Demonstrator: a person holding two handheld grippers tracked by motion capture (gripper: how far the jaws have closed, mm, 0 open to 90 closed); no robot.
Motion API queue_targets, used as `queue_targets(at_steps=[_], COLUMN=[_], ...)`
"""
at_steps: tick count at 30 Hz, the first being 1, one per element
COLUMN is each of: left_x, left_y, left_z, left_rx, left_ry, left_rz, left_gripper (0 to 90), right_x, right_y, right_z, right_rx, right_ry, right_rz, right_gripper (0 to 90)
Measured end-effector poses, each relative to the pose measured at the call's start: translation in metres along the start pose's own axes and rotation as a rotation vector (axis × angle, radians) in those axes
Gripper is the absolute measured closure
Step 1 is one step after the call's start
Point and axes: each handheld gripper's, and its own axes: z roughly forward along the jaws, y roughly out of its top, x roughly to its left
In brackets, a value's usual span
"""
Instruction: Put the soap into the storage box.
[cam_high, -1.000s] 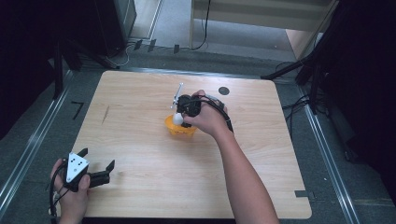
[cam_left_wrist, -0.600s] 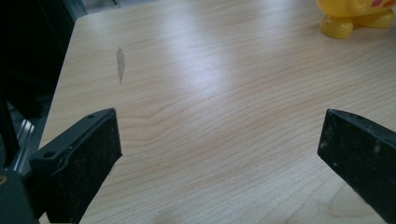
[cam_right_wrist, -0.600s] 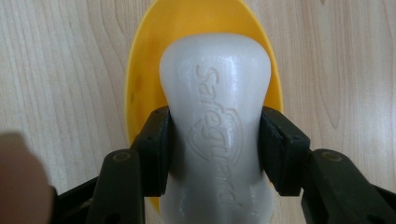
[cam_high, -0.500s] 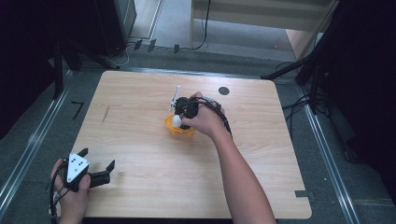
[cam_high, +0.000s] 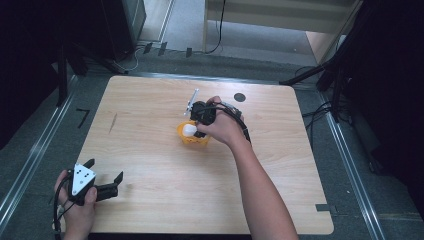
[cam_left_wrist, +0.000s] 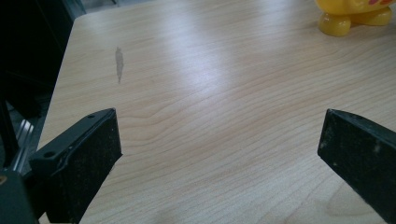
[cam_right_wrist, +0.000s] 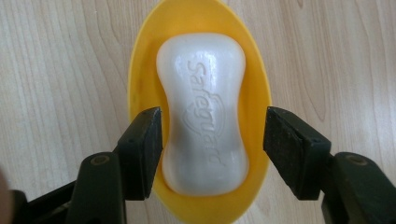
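Observation:
A white soap bar (cam_right_wrist: 203, 93) lies lengthwise in a yellow oval dish (cam_right_wrist: 140, 70) near the middle of the table. My right gripper (cam_right_wrist: 212, 149) is open and points straight down over it. Its two pads straddle the bar's near half: the left pad sits close against the soap and the right pad stands a little clear. From above, the hand and right gripper (cam_high: 196, 128) cover most of the dish (cam_high: 192, 140), and the soap (cam_high: 188, 130) peeks out at its left. My left gripper (cam_high: 106, 170) rests open at the table's front left, with nothing between its fingers (cam_left_wrist: 88, 154).
The wooden table (cam_high: 150, 100) has a dark smear (cam_high: 114, 122) at its left and a small black disc (cam_high: 240, 97) toward the back. In the left gripper view the dish's yellow foot (cam_left_wrist: 355, 14) stands far ahead. Metal rails run along both sides of the table.
The right hand has shifted slightly over the dish. The left gripper has stayed put.

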Motion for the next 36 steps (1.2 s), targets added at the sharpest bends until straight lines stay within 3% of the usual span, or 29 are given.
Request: queue_targets(at_steps=[14, 25, 30, 36], left_x=[0.000, 0.001, 0.001, 0.001], left_y=[0.000, 0.001, 0.001, 0.001], left_z=[0.000, 0.002, 0.002, 0.002], left_rx=[0.005, 0.008, 0.007, 0.008], left_ry=[0.002, 0.003, 0.001, 0.006], left_rz=[-0.008, -0.017, -0.021, -0.021], left_gripper=[0.0, 0.0, 0.0, 0.0], right_x=[0.002, 0.005, 0.008, 0.011], right_y=[-0.033, -0.055, -0.066, -0.079], right_z=[-0.017, -0.021, -0.022, -0.022], right_rx=[-0.073, -0.105, -0.109, -0.133], right_ry=[-0.029, -0.048, -0.059, -0.041], right_rz=[0.099, 0.138, 0.161, 0.184], right_gripper=[27.3, 13.8, 11.3, 10.9])
